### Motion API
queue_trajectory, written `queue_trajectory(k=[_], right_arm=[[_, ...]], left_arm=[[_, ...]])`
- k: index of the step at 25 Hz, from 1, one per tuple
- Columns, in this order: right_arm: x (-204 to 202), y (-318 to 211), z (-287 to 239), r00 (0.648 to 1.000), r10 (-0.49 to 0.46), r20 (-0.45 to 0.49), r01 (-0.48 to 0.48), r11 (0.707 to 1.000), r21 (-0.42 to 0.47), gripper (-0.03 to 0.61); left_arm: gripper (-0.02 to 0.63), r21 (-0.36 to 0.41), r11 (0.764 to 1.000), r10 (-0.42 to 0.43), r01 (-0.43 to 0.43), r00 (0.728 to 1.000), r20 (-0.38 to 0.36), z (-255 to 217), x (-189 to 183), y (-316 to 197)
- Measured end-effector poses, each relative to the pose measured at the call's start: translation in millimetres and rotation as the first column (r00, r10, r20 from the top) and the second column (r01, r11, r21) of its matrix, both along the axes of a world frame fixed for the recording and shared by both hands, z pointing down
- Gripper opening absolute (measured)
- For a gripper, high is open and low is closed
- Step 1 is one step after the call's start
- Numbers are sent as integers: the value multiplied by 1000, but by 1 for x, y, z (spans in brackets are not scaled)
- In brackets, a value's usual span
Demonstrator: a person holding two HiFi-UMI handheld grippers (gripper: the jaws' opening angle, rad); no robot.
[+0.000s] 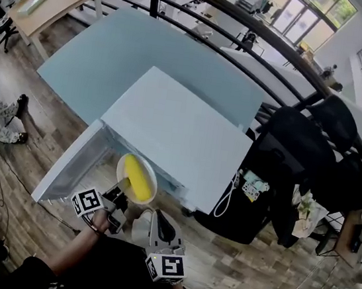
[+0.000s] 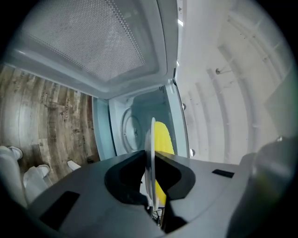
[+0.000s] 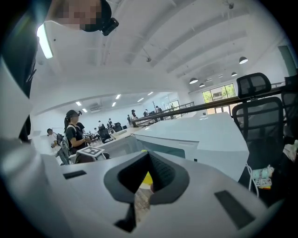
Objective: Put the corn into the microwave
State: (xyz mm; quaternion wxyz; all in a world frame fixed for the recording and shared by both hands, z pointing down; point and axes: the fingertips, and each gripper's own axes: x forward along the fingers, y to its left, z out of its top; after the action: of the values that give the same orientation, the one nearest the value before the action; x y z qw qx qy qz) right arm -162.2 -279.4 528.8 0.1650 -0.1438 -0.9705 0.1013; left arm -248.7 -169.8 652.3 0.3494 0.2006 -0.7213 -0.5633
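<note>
The white box-shaped microwave oven stands on the pale blue-grey desk in the centre of the head view, with its door swung open toward the lower left of the frame, above the wood-plank floor. The left claw is clenched on the rim of a round white plate. In the left gripper view the claw pinches the plate, which is seen edge-on and runs straight up the middle of the frame. The yellow cob of corn lies on the plate, just below centre in the head view, at the mouth of the open cavity. In the left gripper view the corn shows just right of the plate edge. The round glass turntable sits inside the cavity to the left of the plate, apart from it. The perforated inner panel of the door fills the upper left of that view. The right claw is just to the right of the left claw, below the plate in the head view. In the right gripper view the right claw is closed tip to tip with nothing grasped, and the microwave oven lies ahead at centre right.
</note>
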Motion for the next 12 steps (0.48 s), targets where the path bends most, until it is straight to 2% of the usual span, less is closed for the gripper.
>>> queue_trajectory(k=[8, 12], right_arm=[[-16, -12, 6, 997, -81, -2, 81, 997, -1, 8], [-23, -9, 11, 994, -110, -9, 110, 994, -4, 8]], left_arm=[[32, 13, 995, -100, 100, 995, 4, 18, -28, -10], [34, -6, 992, -129, 129, 992, 0, 31, -40, -11]])
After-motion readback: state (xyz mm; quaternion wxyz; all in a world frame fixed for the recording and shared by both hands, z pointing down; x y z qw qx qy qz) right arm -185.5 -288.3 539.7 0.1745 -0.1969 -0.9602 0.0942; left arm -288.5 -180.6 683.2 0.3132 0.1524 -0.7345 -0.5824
